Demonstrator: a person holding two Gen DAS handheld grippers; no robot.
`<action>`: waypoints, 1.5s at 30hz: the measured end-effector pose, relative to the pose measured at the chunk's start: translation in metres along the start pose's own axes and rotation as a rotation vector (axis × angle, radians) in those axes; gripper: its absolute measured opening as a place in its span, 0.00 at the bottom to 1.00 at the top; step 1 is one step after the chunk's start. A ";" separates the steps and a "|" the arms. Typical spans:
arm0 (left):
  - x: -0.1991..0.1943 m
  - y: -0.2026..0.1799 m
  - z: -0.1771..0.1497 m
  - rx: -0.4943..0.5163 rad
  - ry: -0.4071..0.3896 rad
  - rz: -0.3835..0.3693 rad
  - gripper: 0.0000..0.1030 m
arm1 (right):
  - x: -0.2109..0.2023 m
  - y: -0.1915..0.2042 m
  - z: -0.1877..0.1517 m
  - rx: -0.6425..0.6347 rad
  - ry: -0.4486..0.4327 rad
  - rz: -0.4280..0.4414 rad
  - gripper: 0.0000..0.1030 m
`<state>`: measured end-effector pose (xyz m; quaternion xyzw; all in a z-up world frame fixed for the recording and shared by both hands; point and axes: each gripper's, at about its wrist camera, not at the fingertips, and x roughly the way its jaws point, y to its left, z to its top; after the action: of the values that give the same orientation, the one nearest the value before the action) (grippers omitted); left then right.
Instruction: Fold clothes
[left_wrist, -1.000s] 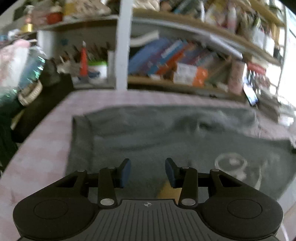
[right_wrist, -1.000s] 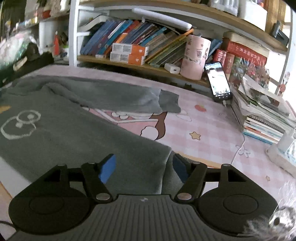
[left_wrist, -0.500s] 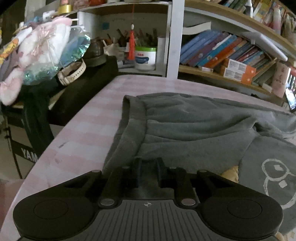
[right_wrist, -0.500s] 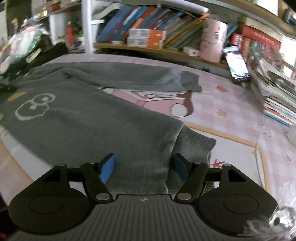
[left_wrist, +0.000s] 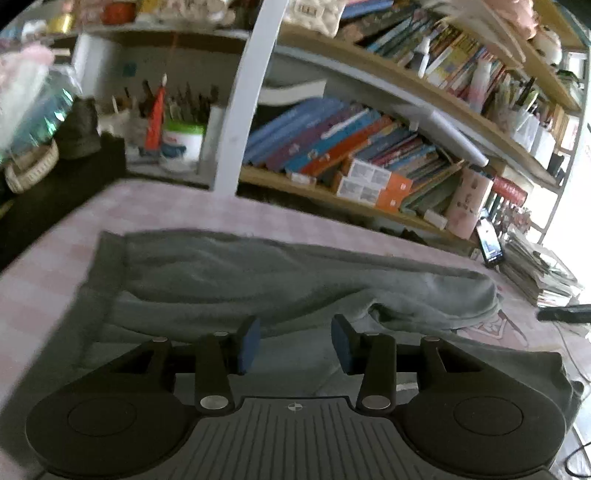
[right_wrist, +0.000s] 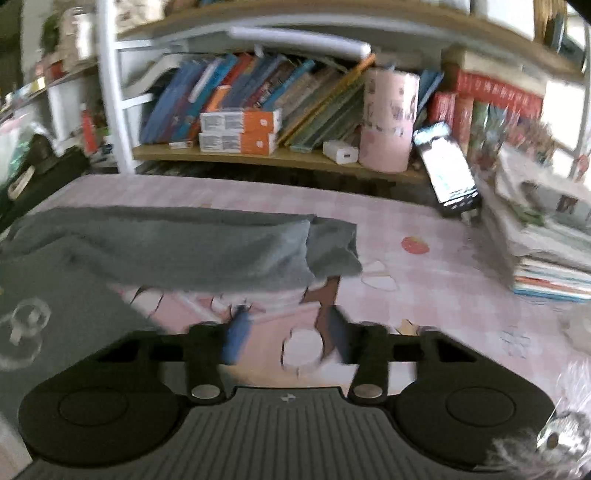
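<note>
A grey sweater (left_wrist: 280, 280) lies spread on the pink checked mat (left_wrist: 48, 251), its sleeve folded across the far side. My left gripper (left_wrist: 295, 343) hovers low over the sweater's body. Its jaws are opening, and nothing is pinched between the blue pads (left_wrist: 249, 345). In the right wrist view the sleeve (right_wrist: 177, 247) runs across and ends in a cuff (right_wrist: 334, 247). The sweater body with its white print (right_wrist: 26, 325) is at the left. My right gripper (right_wrist: 288, 339) is blurred above the bare pink mat (right_wrist: 424, 295). Its jaws are closing with nothing between them.
A shelf of books (right_wrist: 240, 107) runs along the far edge, with a pink cylinder (right_wrist: 388, 122) and a propped phone (right_wrist: 447, 170). A pile of magazines (right_wrist: 546, 240) stands at the right. Dark bags and a basket (left_wrist: 33, 170) crowd the left edge.
The left gripper, shut at the sweater's left edge half a second ago, has opened and swung right. The right gripper left the sweater's hem and now sits over the bare mat, jaws narrower.
</note>
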<state>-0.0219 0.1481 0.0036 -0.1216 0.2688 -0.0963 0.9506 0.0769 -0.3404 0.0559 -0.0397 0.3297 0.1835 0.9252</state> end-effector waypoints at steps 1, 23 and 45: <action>0.006 0.001 -0.002 -0.011 0.015 -0.008 0.44 | 0.010 0.000 0.008 0.004 0.005 -0.005 0.22; 0.023 0.005 -0.015 -0.011 0.055 -0.086 0.83 | 0.215 0.008 0.121 -0.126 0.158 -0.228 0.20; 0.024 0.003 -0.015 -0.015 0.052 -0.088 0.84 | 0.136 0.015 0.096 -0.134 0.158 -0.164 0.41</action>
<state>-0.0093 0.1423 -0.0208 -0.1380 0.2885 -0.1393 0.9372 0.2252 -0.2651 0.0464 -0.1424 0.3841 0.1251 0.9036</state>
